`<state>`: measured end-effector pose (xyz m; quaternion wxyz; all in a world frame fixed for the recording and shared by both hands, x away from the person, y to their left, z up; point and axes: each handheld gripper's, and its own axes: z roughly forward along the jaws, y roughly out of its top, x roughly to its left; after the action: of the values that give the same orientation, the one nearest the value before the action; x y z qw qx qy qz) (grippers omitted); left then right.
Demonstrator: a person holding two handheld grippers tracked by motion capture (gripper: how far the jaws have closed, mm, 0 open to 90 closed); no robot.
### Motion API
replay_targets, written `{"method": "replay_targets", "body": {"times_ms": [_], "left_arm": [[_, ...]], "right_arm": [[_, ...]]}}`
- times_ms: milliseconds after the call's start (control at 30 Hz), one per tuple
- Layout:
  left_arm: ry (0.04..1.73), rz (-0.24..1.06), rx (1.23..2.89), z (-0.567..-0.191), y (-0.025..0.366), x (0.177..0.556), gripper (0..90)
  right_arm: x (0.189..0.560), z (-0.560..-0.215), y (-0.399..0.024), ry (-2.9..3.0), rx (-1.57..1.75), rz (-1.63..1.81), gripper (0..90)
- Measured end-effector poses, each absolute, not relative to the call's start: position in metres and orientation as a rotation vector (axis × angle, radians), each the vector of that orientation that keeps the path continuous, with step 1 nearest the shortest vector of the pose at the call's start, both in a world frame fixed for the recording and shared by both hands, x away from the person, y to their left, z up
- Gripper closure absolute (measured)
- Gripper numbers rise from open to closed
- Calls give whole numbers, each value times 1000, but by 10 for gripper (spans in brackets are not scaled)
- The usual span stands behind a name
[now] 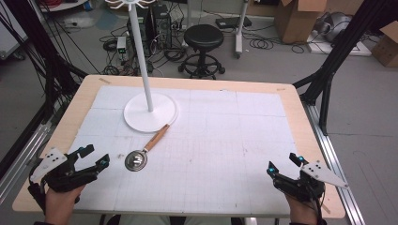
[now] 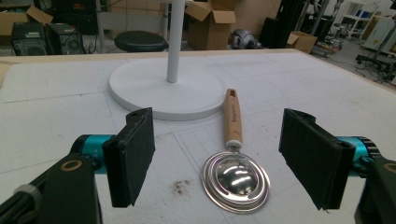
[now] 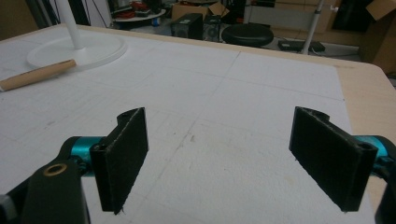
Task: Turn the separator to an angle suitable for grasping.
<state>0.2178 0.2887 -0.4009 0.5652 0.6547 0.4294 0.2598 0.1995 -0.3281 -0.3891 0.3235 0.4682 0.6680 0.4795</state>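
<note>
A metal strainer-like spoon (image 1: pixel 144 151) with a round silver head and a wooden handle lies on the white gridded mat, its handle pointing toward the white stand base (image 1: pixel 150 112). In the left gripper view the spoon (image 2: pixel 236 179) lies just ahead between the wide-apart jaws, with the stand base (image 2: pixel 163 91) beyond it. My left gripper (image 1: pixel 95 156) is open at the front left, a short way left of the spoon head. My right gripper (image 1: pixel 284 163) is open at the front right with nothing between its jaws. The right gripper view catches the wooden handle (image 3: pixel 37 74) far off.
A tall white pole (image 1: pixel 141 51) rises from the stand base. The wooden table edge (image 1: pixel 305 117) frames the mat. A black stool (image 1: pixel 203 42), cables, computer cases and cardboard boxes (image 1: pixel 300 18) stand on the floor beyond the table.
</note>
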Motion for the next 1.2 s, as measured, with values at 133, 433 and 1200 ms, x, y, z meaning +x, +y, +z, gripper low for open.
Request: {"method": "replay_targets", "body": {"times_ms": [133, 433, 1200], "left_arm": [[1012, 601, 1535, -401, 289, 220, 275], [1043, 621, 1512, -402, 288, 221, 207], [1068, 447, 1826, -424, 247, 323, 896]], "right_arm": [[199, -390, -329, 1748, 1239, 1265, 183], [198, -390, -332, 1739, 1245, 1272, 183], [204, -393, -323, 1769, 1249, 1242, 184]]}}
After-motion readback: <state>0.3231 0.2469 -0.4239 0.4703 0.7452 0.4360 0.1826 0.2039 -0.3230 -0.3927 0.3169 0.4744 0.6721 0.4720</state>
